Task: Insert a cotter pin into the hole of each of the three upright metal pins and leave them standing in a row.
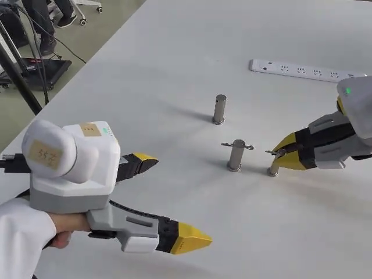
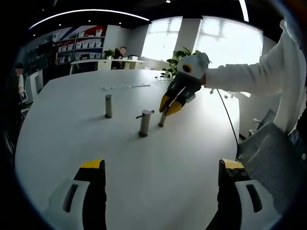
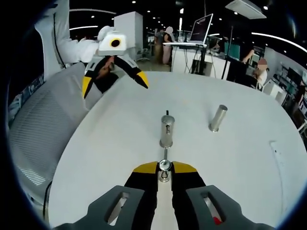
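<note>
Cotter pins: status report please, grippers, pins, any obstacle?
Left gripper open, hovering clear. Right gripper shut on cotter pin, at near pin. Middle pin pinned; far pin bare. Power strip well aside, nothing in the way.

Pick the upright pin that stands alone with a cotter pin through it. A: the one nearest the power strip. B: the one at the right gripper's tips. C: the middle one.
C: a cotter pin crosses the middle pin near its top.
</note>
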